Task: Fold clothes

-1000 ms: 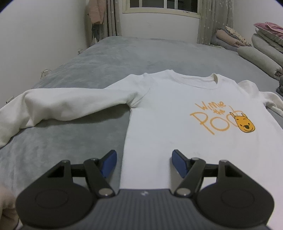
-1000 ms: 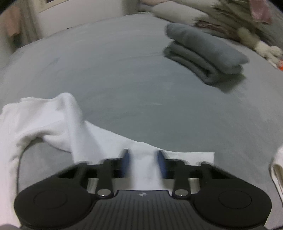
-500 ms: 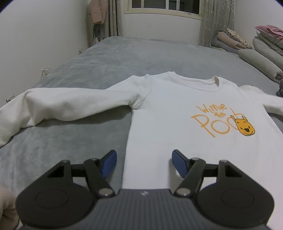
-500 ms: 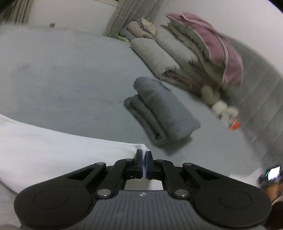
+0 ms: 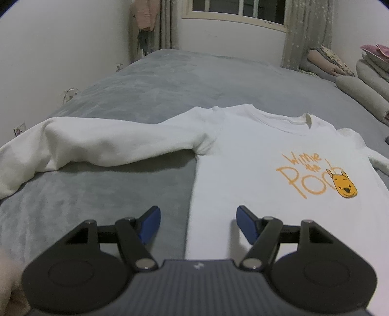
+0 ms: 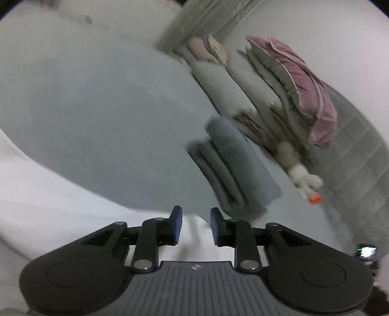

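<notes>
A white long-sleeved sweatshirt [image 5: 255,170] with an orange bear print lies front up on the grey bed [image 5: 170,80]. Its one sleeve [image 5: 97,145] stretches out to the left. My left gripper [image 5: 198,223] is open just above the shirt's lower left edge, one pad over the blanket and one over the cloth. In the right wrist view the other sleeve [image 6: 60,194] lies across the bed. My right gripper [image 6: 195,226] is opening over its end; white cloth shows in the gap, and the pads stand clear of it.
A folded grey blanket [image 6: 233,165] lies on the bed just beyond the right gripper. Stacked pillows and bedding [image 6: 291,80] and a white plush toy [image 6: 304,179] line the headboard. A wall and a window [image 5: 238,14] stand beyond the bed's far end.
The right gripper's pads, pressed together at the sleeve's end half a second ago, have parted, and its view has rolled and swung toward the pillows. The left gripper has stayed in place.
</notes>
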Demonstrator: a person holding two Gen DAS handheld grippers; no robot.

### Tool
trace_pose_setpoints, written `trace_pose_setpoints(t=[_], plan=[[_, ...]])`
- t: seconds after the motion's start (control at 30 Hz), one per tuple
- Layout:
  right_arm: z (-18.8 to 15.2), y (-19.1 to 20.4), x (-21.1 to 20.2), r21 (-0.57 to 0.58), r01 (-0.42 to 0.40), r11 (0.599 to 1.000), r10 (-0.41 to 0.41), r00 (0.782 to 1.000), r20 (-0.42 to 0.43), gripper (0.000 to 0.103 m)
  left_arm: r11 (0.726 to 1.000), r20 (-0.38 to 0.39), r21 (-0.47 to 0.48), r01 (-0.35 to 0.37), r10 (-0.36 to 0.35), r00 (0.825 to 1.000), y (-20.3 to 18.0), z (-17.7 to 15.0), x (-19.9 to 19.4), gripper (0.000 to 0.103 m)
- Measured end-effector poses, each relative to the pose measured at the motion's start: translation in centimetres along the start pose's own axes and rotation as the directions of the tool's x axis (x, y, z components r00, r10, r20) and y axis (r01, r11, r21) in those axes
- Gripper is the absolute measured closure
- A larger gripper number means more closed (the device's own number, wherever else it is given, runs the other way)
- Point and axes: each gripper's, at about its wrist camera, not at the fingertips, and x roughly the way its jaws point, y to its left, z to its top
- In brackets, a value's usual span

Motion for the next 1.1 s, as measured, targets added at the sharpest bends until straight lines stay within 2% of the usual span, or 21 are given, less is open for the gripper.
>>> trace_pose_setpoints(t=[0.03, 0.07, 0.1, 0.13, 0.17, 0.23, 0.27, 0.3, 0.37, 0.47, 0.57, 0.67, 0.8, 0.9, 0.97, 1.1], plan=[[0.3, -0.2, -0.9, 0.036, -0.087, 0.996, 0.087, 0.996, 0.013, 0.075, 1.000, -0.002, -0.005, 0.000, 0.000, 1.000, 0.1, 0.0, 0.0, 0.036], [0.4, -0.3, -1.7, 0.075, -0.212, 0.974, 0.212, 0.977, 0.017, 0.073, 1.000, -0.003, -0.010, 0.001, -0.001, 1.000, 0.1, 0.0, 0.0, 0.036], [0.4, 0.0, -2.2, 0.108, -0.340, 0.934, 0.340, 0.940, 0.019, 0.072, 1.000, -0.005, -0.013, 0.004, -0.004, 1.000, 0.1, 0.0, 0.0, 0.036], [0.3, 0.4, -2.6, 0.130, -0.448, 0.885, 0.449, 0.893, 0.023, 0.071, 1.000, -0.007, -0.014, 0.006, -0.007, 1.000, 0.1, 0.0, 0.0, 0.036], [0.2, 1.2, -2.9, 0.135, -0.516, 0.846, 0.519, 0.855, 0.022, 0.071, 1.000, -0.009, -0.014, 0.009, -0.009, 1.000, 0.0, 0.0, 0.0, 0.036], [-0.1, 2.9, -2.9, 0.147, -0.593, 0.792, 0.598, 0.801, 0.009, 0.071, 1.000, -0.009, -0.010, 0.011, -0.011, 1.000, -0.2, -0.1, -0.1, 0.036], [-0.3, 3.8, -2.6, 0.164, -0.616, 0.770, 0.625, 0.781, 0.000, 0.071, 1.000, -0.009, -0.008, 0.012, -0.012, 1.000, -0.2, -0.2, -0.2, 0.036], [-0.5, 4.5, -2.2, 0.170, -0.625, 0.762, 0.636, 0.772, -0.009, 0.071, 1.000, -0.009, -0.008, 0.013, -0.013, 1.000, -0.2, -0.2, -0.2, 0.036], [-0.7, 5.6, -0.9, 0.149, -0.604, 0.783, 0.614, 0.789, -0.032, 0.072, 1.000, -0.010, -0.010, 0.013, -0.013, 1.000, -0.1, -0.2, -0.2, 0.036], [-0.6, 5.5, -0.6, 0.136, -0.590, 0.796, 0.601, 0.797, -0.064, 0.075, 1.000, -0.015, -0.017, 0.019, -0.020, 1.000, -0.1, -0.1, -0.2, 0.036], [-0.9, 5.3, -1.2, 0.048, -0.560, 0.827, 0.561, 0.820, -0.110, 0.078, 0.999, -0.018, -0.019, 0.031, -0.032, 0.999, -0.3, -0.2, -0.3, 0.036], [-1.5, 4.6, -0.9, 0.062, -0.563, 0.824, 0.566, 0.817, -0.110, 0.081, 0.999, -0.018, -0.006, 0.035, -0.035, 0.999, -0.6, -0.3, -0.4, 0.035], [-1.0, 4.7, -2.2, 0.058, -0.555, 0.830, 0.557, 0.828, -0.057, 0.077, 0.999, -0.016, -0.005, 0.036, -0.036, 0.999, -0.6, -0.3, -0.5, 0.032], [0.9, 4.5, -2.9, 0.065, -0.565, 0.823, 0.565, 0.825, 0.017, 0.073, 0.999, -0.018, -0.007, 0.031, -0.031, 0.999, -0.5, -0.3, -0.4, 0.032], [2.3, 4.9, -2.6, 0.072, -0.564, 0.823, 0.561, 0.826, 0.050, 0.064, 1.000, -0.021, -0.009, 0.030, -0.030, 0.999, -0.4, -0.3, -0.3, 0.032], [4.3, 6.9, -1.7, 0.025, -0.560, 0.828, 0.557, 0.826, 0.081, 0.061, 1.000, -0.023, -0.012, 0.029, -0.029, 0.999, -0.4, -0.2, -0.2, 0.032]])
